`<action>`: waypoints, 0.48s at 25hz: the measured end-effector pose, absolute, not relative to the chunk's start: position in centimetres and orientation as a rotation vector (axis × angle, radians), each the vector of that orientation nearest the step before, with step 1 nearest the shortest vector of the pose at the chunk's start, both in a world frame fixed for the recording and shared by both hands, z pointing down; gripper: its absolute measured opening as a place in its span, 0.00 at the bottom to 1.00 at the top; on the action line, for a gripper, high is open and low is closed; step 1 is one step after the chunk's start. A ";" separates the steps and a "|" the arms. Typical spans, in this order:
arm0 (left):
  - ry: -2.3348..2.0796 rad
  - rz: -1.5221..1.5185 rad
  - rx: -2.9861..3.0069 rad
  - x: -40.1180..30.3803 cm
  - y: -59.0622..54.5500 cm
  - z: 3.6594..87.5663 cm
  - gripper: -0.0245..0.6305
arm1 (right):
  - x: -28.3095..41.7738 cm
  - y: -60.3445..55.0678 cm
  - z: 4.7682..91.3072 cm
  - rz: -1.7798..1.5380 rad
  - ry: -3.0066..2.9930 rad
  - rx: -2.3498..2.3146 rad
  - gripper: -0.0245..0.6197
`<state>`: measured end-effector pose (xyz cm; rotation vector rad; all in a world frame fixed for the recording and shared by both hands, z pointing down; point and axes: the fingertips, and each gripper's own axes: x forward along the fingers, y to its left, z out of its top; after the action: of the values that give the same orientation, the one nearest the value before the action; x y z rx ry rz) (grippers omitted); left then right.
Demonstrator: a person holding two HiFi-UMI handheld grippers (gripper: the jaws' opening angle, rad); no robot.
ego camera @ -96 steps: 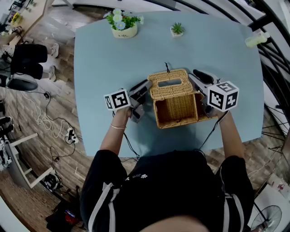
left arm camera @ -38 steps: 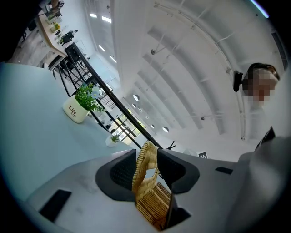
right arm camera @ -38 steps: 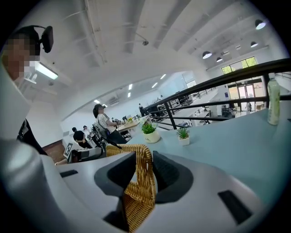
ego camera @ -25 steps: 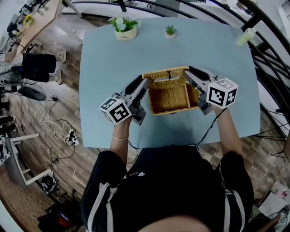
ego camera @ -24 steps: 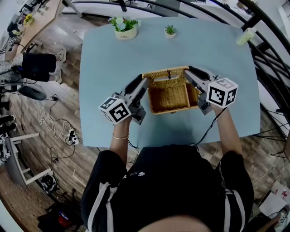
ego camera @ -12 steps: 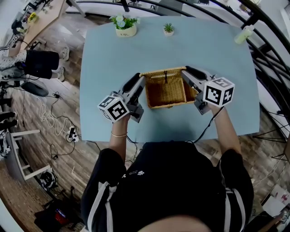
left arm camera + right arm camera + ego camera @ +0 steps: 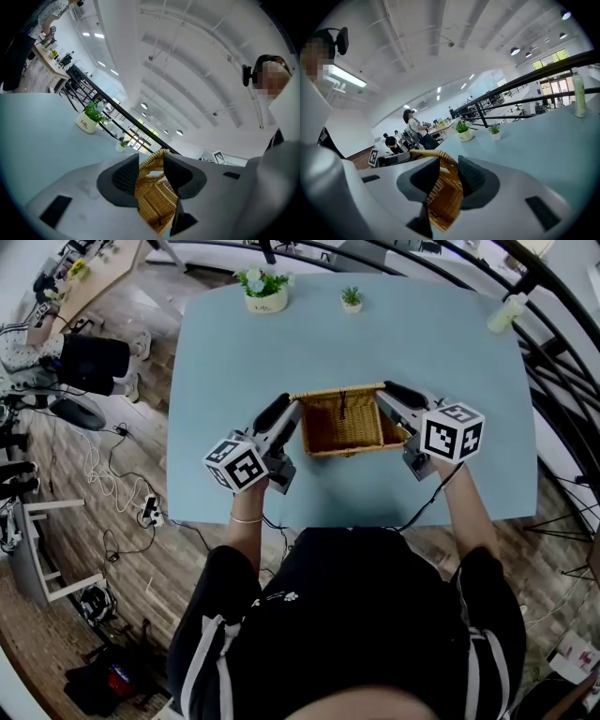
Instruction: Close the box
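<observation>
Mid-table, wicker box [image 7: 345,423] between my grippers. Left gripper [image 7: 150,164]: jaws opening, box's side rim between pads. Right gripper [image 7: 449,171]: pinching opposite rim. Blue table [image 7: 422,343] open around box; potted plants [image 7: 262,292] at far edge.

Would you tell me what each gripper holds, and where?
The right gripper seems clamped on the wicker lid's right edge; the left gripper is opening its jaws around the left edge.
</observation>
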<state>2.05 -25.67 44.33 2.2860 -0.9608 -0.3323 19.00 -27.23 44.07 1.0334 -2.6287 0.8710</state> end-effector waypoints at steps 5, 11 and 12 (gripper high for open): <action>-0.965 -0.335 2.263 2.1 -24.9 44.7 0.26 | 19.1 -26.4 44.4 0.882 -2.612 1.023 0.23; -0.965 -0.321 2.251 2.2 -24.0 45.1 0.26 | 19.2 -25.5 44.9 0.909 -2.605 1.027 0.23; -0.964 -0.318 2.248 2.3 -23.8 45.2 0.26 | 19.3 -25.3 45.0 0.915 -2.603 1.027 0.23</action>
<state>2.30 -23.83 45.22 2.2480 -0.9640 -0.3182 19.27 -25.30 44.98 1.0266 -2.6031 0.9147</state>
